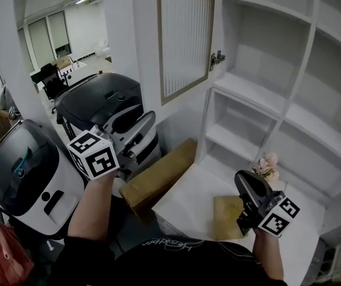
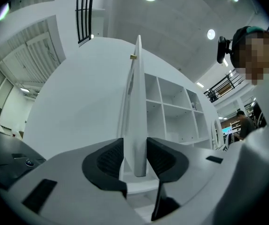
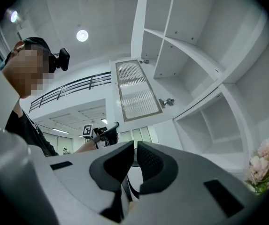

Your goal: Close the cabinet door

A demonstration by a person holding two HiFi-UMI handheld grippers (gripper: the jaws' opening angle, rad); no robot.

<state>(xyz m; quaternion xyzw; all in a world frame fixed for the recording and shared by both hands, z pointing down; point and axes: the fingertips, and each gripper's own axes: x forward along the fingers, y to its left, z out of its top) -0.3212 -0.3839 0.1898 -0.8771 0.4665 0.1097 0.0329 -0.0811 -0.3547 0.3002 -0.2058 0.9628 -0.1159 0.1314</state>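
Directly ahead and to the right, a tall white cabinet (image 1: 289,109) of open shelves. Hinged on its left upright, the cabinet door (image 1: 187,37): ribbed glass in a pale frame, swung out toward the near left, standing wide open. Further left, two rounded black-and-white machines (image 1: 102,100) on the floor. Between them and the white counter (image 1: 188,204), a long cardboard box (image 1: 161,180). Raised to the door's lower free corner, the left gripper (image 2: 135,148): jaws apart, door edge standing between the pads, close against one pad (image 2: 160,158), not squeezed. Low at the near right, over the counter, the right gripper (image 3: 135,149): jaws drawn almost together, clasping nothing. Just beyond it, small pink flowers (image 1: 267,164).
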